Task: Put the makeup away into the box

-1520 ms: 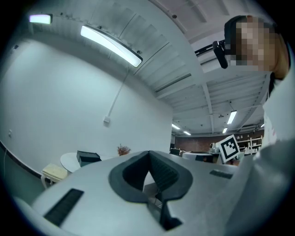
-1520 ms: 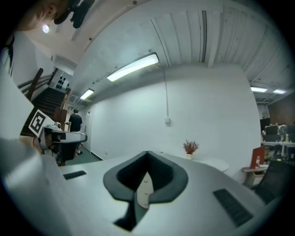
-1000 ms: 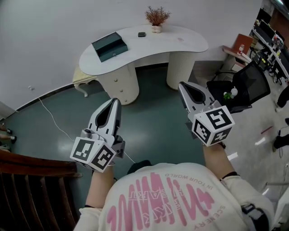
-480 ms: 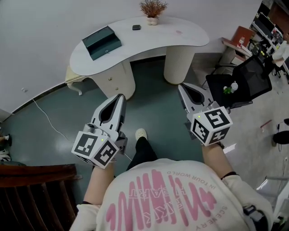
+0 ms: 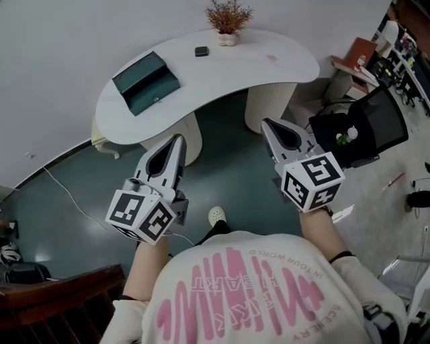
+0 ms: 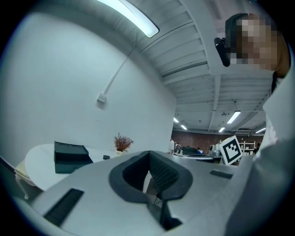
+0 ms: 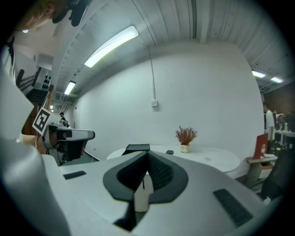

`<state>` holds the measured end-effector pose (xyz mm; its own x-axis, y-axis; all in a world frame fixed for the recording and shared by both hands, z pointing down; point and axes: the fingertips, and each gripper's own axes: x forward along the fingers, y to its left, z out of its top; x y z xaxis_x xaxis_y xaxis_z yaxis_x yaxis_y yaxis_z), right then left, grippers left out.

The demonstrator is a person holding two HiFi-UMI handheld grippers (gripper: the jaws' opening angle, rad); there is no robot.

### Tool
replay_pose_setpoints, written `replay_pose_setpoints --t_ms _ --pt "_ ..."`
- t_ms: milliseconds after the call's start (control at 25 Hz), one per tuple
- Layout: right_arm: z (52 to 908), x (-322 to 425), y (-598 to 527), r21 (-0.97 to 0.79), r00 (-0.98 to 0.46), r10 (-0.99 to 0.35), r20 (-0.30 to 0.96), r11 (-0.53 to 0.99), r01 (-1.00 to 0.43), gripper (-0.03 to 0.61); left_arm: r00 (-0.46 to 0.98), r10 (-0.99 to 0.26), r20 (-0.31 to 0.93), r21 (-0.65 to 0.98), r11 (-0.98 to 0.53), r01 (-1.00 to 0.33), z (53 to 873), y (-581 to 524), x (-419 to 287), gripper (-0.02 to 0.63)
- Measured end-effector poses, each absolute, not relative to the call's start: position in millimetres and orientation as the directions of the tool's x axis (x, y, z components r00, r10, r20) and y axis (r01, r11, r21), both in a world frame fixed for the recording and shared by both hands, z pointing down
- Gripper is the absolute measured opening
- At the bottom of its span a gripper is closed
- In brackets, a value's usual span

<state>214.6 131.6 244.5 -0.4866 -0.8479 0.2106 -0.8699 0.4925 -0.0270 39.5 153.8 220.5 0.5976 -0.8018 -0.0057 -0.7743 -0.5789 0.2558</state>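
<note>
Well, your left gripper [image 5: 177, 138] and right gripper [image 5: 266, 123] are both pinched closed and empty over open, glossy teal floor [image 5: 228, 158]. Far ahead, the smooth white kidney-shaped table [image 5: 228, 70] carries the rectangular dark-green box [image 5: 146, 83] at its left. A small dark compact [image 5: 201, 51] lies near the table's far edge.

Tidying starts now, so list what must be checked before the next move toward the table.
1. Left gripper empty, jaws together: ok.
2. Right gripper empty, jaws together: ok.
3. Dark green box on the white table: ok.
4. Box lid open: cannot tell.
5. Makeup found: cannot tell; a small dark item lies near the potted plant, a pinkish spot further right in the head view.
6. Table within reach: not ok; both grippers hang over the floor, short of its edge.
</note>
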Motion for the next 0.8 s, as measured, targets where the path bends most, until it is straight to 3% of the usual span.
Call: replay_pose_setpoints --t_ms 440,800 --pt "229 180 20 0.012 -0.453 -0.873 0.181 0.463 -0.886 0.000 0.632 -0.772 -0.070 0.230 -0.628 -0.743 199 33 3 0.003" --pt "290 183 -20 -0.022 -0.419 -0.846 0.330 0.437 -0.899 0.000 0.665 -0.744 0.057 0.301 -0.623 -0.722 253 -3 7 0.003"
